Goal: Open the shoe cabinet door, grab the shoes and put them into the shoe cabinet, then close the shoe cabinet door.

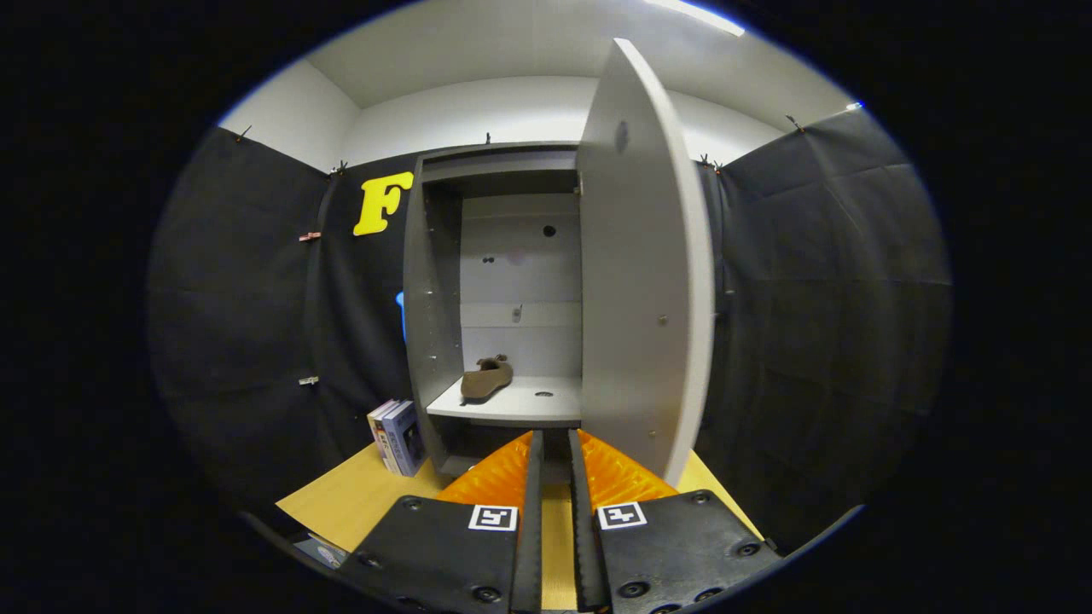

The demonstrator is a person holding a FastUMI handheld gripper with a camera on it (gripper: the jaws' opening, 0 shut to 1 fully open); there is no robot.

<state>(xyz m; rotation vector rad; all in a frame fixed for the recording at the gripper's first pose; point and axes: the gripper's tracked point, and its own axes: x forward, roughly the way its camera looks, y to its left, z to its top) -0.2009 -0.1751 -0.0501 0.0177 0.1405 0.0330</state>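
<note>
Against the cabinet's left foot: two upright boxed items with white and dark blue printed faces (397,437), standing side by side on the pale yellow wooden tabletop (358,499), smooth and matt. Label detail too small to tell.

Next right: tall grey laminate shoe cabinet (433,307), rectangular, flat-panelled, with rows of small drilled holes down its left inner wall and a few round holes in the back panel. Inside, one light grey flat shelf (520,402) with a small round hole near its middle. On the shelf's left part, close to the left wall: single brown low-cut shoe (486,378), soft suede-like surface, rounded toe, resting on its sole, touching nothing but the shelf.

Further right: grey flat cabinet door (644,281), swung wide open on the cabinet's right side, edge-on towards the camera, smooth, with a small round mark near its top.

Below the shelf, just ahead of the cabinet's base: gripper (553,443), ribbed fingers set close together with a narrow gap, holding nothing, apart from shoe and door.
</note>
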